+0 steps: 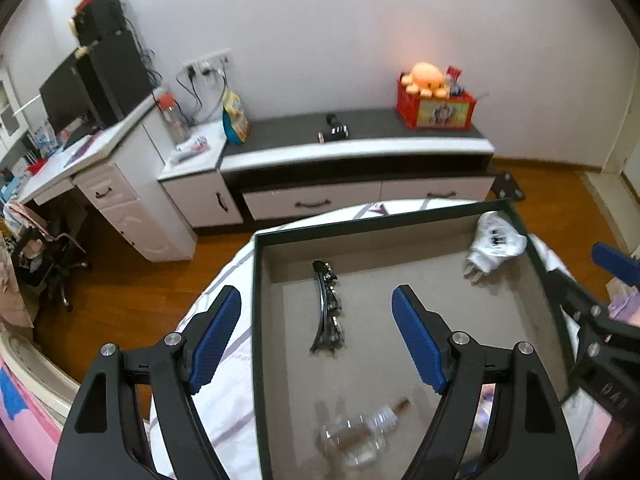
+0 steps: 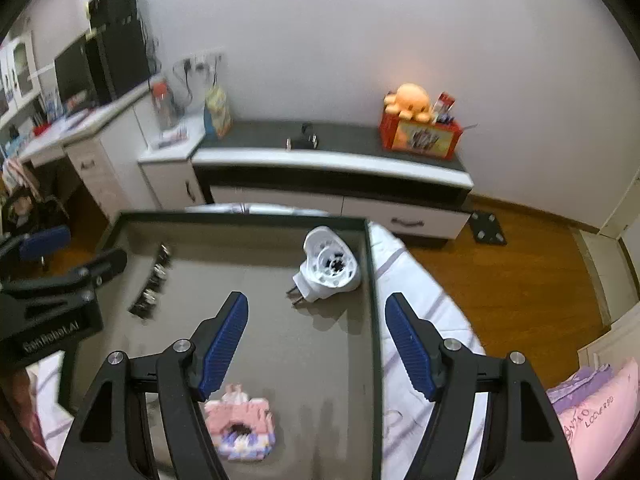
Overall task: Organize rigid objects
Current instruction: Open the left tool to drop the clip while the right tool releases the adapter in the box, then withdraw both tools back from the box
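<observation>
Here, both tongs hover with fingers spread apart, gripping nothing, above a shallow dark-rimmed tray point(image 1: 256, 300) resting on a striped bed point(image 1: 224, 360). Left tongs point(image 1: 316, 340) straddle the tray's left rim; right tongs point(image 2: 316, 344) straddle its right rim. Within the tray: a dark hair clip point(image 1: 326, 308) near the left wall, a white plug adapter point(image 2: 328, 268) at the far right corner, a clear bottle point(image 1: 360, 428) and a pink toy point(image 2: 240, 428) at the near side.

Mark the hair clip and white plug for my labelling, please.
hair clip point(image 1: 327, 307), left wrist view, middle of its black curved spine.
white plug point(image 2: 330, 266), right wrist view, centre of its round white body.
</observation>
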Demonstrator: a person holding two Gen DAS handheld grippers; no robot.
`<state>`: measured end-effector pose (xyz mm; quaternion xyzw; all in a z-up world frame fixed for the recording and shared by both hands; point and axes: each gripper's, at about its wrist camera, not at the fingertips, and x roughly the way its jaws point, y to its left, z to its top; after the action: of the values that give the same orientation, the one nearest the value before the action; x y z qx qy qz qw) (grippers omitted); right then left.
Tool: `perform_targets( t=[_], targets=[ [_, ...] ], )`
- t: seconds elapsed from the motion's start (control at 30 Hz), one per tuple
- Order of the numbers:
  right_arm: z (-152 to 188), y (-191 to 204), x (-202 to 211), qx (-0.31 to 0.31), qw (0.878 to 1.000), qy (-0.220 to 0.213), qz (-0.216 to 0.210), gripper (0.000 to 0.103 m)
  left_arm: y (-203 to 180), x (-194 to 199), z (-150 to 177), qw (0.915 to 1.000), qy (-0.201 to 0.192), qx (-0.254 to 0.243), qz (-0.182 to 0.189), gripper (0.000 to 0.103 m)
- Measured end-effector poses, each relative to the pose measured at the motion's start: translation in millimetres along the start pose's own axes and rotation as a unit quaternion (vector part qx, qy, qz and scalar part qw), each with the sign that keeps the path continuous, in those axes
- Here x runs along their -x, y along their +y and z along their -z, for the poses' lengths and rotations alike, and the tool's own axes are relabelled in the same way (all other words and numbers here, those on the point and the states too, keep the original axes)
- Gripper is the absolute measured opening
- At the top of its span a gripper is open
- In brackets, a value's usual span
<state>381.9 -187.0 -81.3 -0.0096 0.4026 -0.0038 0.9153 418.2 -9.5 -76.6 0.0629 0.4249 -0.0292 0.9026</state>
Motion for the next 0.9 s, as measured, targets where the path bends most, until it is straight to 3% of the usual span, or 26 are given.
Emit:
perform_targets(
  t=[0.23,0.4,0.57,0.7,0.9],
  targets=[
    [22.3,7.3,102.9,0.019,0.997,-0.077,0.020,0.073,12.4,105.7,36.8,0.9953,-0.092,0.025,-0.013,0.080],
    [52.4,12.9,178.1,0.023,0.990,-0.136,0.017,0.074,18.5,178.8,70.2,0.9881,-0.150,0.032,-0.011,0.080],
    [87.1,19.1,246.4,0.030,0.978,-0.204,0.032,0.080,22.3,233.6,104.3,0.9772,-0.205,0.044,-0.033,0.081],
    [119.0,26.7,293.2,0.036,0.964,-0.261,0.032,0.081,24.6,266.1,135.6,0.9683,-0.244,0.051,-0.011,0.089],
    [157.5,38.9,326.7,0.037,0.950,-0.308,0.035,0.085,22.8,295.6,180.7,0.9559,-0.287,0.059,-0.015,0.096]
  ],
)
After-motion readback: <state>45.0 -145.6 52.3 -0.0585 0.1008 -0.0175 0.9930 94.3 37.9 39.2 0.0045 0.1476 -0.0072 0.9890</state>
